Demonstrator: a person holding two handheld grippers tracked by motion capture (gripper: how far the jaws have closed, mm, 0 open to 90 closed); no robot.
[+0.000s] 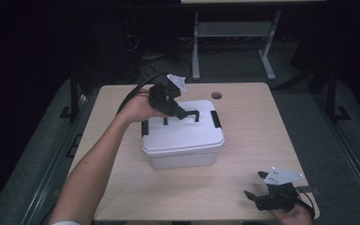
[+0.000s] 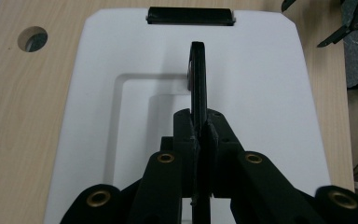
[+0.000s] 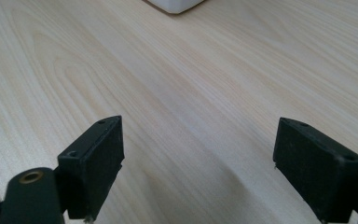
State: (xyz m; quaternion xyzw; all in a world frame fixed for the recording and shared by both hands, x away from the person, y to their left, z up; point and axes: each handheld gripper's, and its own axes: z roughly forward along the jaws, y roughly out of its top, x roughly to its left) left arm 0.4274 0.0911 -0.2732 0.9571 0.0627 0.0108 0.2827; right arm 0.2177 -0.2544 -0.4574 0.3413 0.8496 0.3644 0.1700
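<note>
Wooden table [image 1: 243, 140]: left tongs [image 2: 199, 126] clamp box handle [image 2: 198, 74].

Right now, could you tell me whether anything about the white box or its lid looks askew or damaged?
Nothing stands out. The white box sits flat on the table, lid seated evenly, latch down; the left gripper simply clamps the raised handle.

Light wood table [image 1: 243, 140] with a round cable hole [image 1: 216, 95] near its far edge; white lidded box [image 1: 183, 140] sits just before that hole.
</note>
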